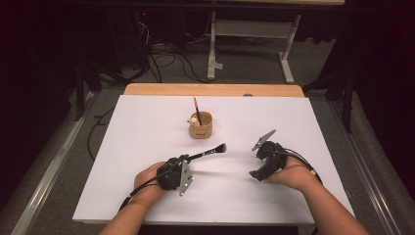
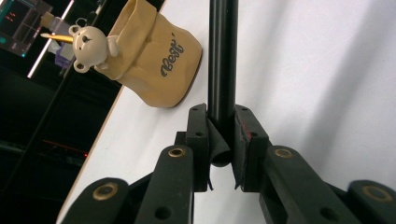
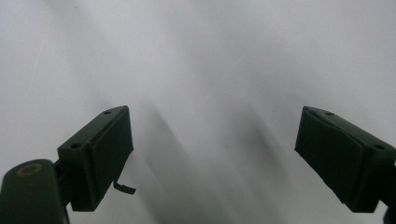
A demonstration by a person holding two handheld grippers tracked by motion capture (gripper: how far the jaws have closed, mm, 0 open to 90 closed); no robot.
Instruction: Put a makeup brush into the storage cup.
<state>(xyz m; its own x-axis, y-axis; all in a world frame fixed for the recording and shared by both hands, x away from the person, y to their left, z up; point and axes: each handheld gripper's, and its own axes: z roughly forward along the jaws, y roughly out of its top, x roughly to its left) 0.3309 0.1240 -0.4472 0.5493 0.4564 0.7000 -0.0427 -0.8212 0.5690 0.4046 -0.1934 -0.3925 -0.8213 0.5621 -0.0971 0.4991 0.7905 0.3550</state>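
One readable text: "Best" in dark grey script with a small apostrophe-like tick after it, printed on the side of the tan bag-shaped holder [image 2: 152, 56] near the bench's far edge, seen in the left gripper view. In the high view the print is too small to read.

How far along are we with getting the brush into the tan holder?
Looks done: a pencil-like stick already stands in the tan holder. In hand: the left gripper is shut on the black brush, whose bristles point toward the holder. Left, if the holder is the goal: carrying the brush over and dropping it in. The right gripper is open over the white table.
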